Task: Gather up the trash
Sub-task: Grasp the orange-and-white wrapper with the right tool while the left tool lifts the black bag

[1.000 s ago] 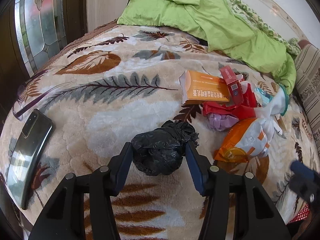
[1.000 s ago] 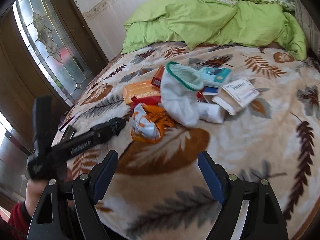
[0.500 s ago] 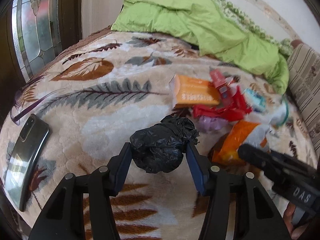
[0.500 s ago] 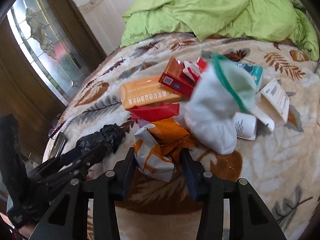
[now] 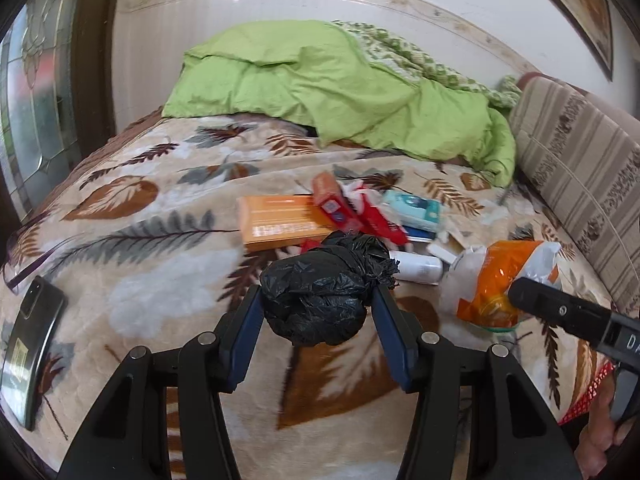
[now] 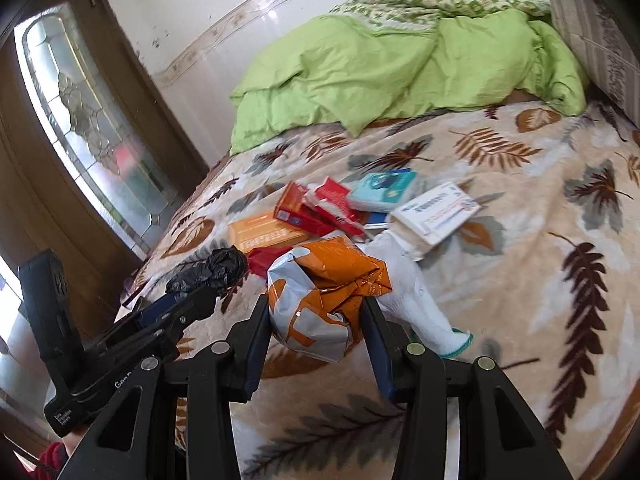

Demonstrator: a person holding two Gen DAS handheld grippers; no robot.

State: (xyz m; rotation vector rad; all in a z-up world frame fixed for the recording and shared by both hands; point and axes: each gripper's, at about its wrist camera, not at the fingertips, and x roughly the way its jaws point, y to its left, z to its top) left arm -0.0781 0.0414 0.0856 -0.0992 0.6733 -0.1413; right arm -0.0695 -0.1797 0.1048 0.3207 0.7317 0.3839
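My left gripper is shut on a crumpled black plastic bag, held above the leaf-patterned blanket. My right gripper is shut on an orange and silver foil wrapper, lifted off the bed. In the left wrist view the wrapper hangs at the tip of the right gripper on the right. In the right wrist view the black bag shows at the left in the other gripper. A white glove with a green cuff lies just behind the wrapper.
A pile of boxes lies mid-bed: an orange box, red packs, a teal pack, a white carton. A dark phone rests at the left edge. A green duvet covers the far end; a striped cushion stands on the right.
My right gripper moved in over the foil wrapper, closed on it and lifted it. My left gripper rose with the black bag still in it, and the view tilted up.
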